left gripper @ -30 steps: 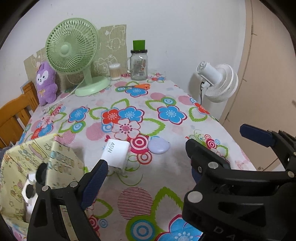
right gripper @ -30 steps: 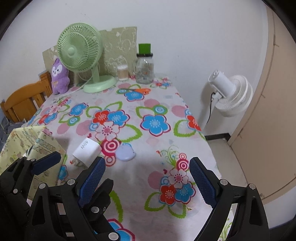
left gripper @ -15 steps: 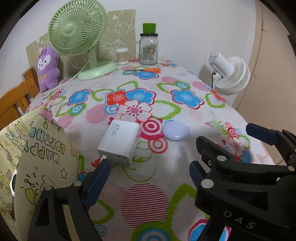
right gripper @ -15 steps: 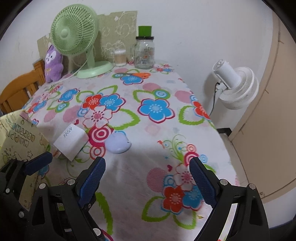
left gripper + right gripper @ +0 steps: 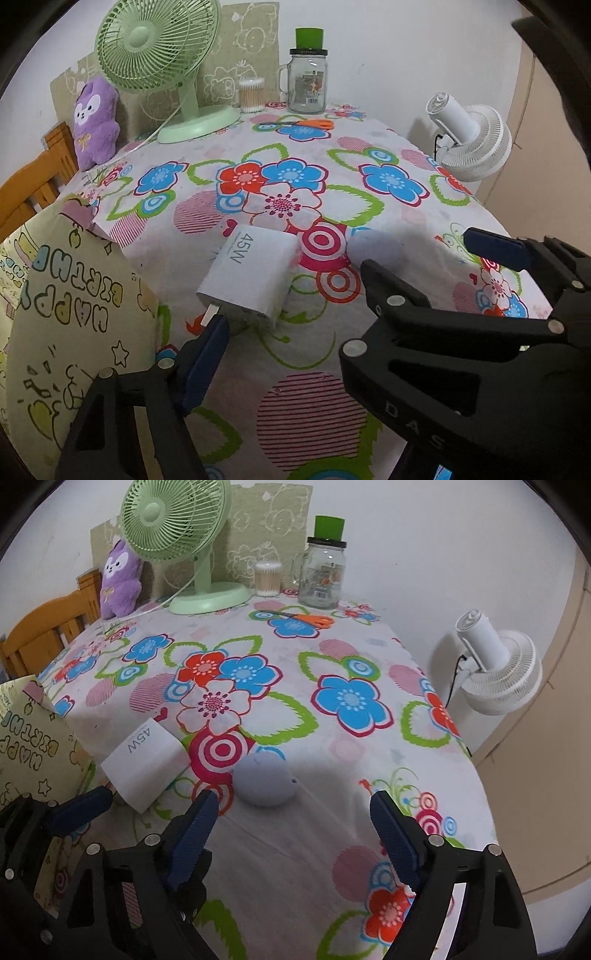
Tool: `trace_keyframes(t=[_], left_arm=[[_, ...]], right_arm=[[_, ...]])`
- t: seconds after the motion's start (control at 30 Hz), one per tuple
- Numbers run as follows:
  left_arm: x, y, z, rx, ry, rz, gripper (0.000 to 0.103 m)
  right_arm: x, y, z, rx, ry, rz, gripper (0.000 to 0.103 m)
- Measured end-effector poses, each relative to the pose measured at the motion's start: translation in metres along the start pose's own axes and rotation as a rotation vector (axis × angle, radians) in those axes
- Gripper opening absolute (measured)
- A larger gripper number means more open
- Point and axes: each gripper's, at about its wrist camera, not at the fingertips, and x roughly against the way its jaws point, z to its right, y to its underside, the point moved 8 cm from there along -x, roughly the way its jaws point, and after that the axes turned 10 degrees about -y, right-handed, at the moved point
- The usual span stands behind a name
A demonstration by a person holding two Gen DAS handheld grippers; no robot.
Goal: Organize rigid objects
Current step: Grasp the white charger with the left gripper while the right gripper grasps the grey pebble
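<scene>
My left tongs (image 5: 291,332) and right tongs (image 5: 295,819) have just been closing but grip nothing. The white charger (image 5: 251,277) lies just beyond the left ones. The lilac case (image 5: 264,781) lies just beyond the right ones.

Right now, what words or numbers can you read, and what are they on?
"45W": on the white charger block.
"HAPPY BIRTH...": upside down on the yellow paper bag; the rest is cut off.
"DAS": on the black body of the right tool, seen in the left wrist view.
The label on the glass jar is too small to read.
</scene>
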Motion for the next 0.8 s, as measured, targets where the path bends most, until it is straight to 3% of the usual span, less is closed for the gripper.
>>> trace_keyframes(t=[0.4, 0.53, 0.7, 0.8], left_arm=[[-0.013, -0.004, -0.007, 0.017, 0.004, -0.033, 0.075], [-0.015, -0.008, -0.009, 0.024, -0.008, -0.027, 0.075], [-0.018, -0.011, -0.008, 0.013, -0.013, -0.012, 0.076], [-0.017, -0.012, -0.005, 0.005, -0.002, -0.002, 0.065]], right_arm=[[-0.031, -0.006, -0.001, -0.013, -0.059, -0.047, 0.064], [-0.032, -0.01, -0.006, -0.002, -0.088, -0.047, 0.046], [-0.03, -0.011, -0.002, 0.001, -0.051, -0.044, 0.046], [-0.027, -0.011, 0.001, -0.003, -0.048, -0.04, 0.046]])
